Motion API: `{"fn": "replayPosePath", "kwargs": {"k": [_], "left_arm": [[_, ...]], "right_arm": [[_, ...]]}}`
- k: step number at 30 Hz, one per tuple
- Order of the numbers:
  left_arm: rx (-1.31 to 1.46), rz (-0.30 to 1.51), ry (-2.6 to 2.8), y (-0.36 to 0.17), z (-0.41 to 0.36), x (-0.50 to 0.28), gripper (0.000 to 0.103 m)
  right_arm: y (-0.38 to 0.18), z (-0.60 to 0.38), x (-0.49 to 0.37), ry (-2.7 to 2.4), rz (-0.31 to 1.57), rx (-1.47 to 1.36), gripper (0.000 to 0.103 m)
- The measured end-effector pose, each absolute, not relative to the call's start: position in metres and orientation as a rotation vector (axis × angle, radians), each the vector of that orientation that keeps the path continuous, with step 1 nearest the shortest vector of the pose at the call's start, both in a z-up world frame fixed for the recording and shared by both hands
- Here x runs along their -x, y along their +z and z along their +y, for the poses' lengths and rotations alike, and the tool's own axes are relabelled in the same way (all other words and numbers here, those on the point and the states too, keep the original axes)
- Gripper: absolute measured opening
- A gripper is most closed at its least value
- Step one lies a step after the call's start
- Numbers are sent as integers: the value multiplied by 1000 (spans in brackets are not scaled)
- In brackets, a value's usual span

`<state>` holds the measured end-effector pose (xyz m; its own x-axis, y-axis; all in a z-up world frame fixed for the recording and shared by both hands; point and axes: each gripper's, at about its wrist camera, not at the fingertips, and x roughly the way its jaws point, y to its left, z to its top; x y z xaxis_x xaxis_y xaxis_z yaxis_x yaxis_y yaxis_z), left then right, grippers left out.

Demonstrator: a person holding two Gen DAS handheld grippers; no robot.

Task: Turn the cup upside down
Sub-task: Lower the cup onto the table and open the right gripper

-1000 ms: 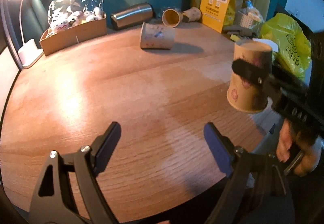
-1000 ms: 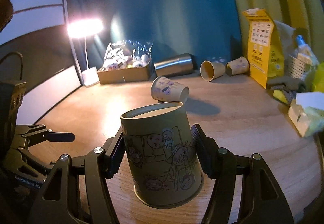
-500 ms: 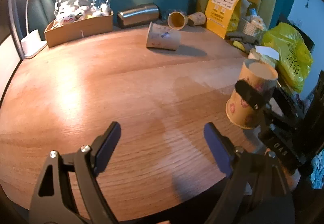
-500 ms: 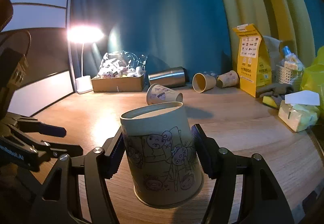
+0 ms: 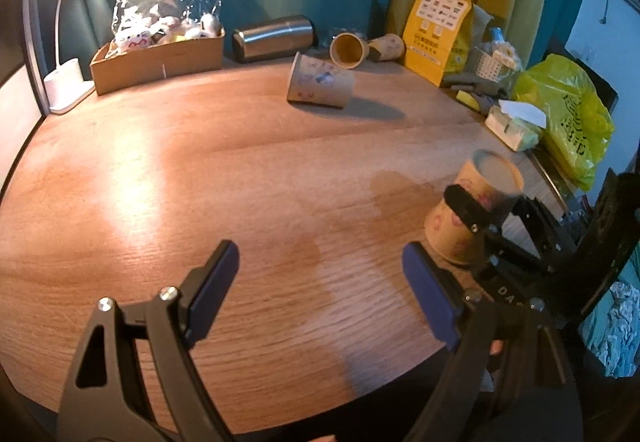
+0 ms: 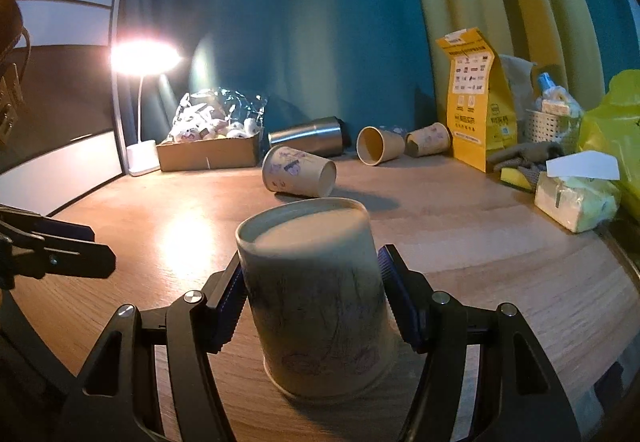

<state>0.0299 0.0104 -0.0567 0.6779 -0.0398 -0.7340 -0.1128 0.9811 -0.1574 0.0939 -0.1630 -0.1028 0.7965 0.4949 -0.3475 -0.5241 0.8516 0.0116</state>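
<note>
At the far left of the wooden tabletop (image 5: 168, 178), a lit desk lamp (image 6: 141, 58) is seen on its white base, with a cardboard box (image 5: 160, 56) of wrapped toys just beside it against the teal curtain. To the right of the box, a steel tumbler (image 5: 274, 38) is shown lying on its side, and in front of it a printed paper cup (image 5: 320, 86) lies tipped over, well apart from the tongs. Two further paper cups (image 6: 400, 144) are seen on their sides near the back, followed by a yellow paper bag (image 5: 436, 26) standing upright, a tissue pack (image 6: 576, 198) and a yellow plastic bag (image 5: 568, 126) at the right edge. In the left wrist view, the left tongs (image 5: 320, 274) are held wide apart above bare wood, with nothing between the blue pads. Toward the right front of the tabletop, the cup (image 6: 316, 298) is shown upside down, base uppermost and rim toward the wood; whether the rim rests fully on the surface cannot be told. It is clamped at mid-height on both sides by the ribbed pads of the right tongs (image 6: 314, 300), as is also visible from the left wrist view (image 5: 472, 214).
</note>
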Motion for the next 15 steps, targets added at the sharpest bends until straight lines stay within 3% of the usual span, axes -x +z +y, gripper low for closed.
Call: {"fn": "replayPosePath", "kwargs": {"k": [8, 11, 15], "left_arm": [[199, 817, 46, -56, 12, -29, 85], [199, 810, 45, -54, 12, -28, 85], [190, 781, 48, -47, 11, -25, 85]], "right_arm": [[-103, -162, -95, 558, 360, 81, 67], [-99, -162, -95, 563, 369, 76, 77], [-87, -160, -93, 560, 394, 87, 80]]}}
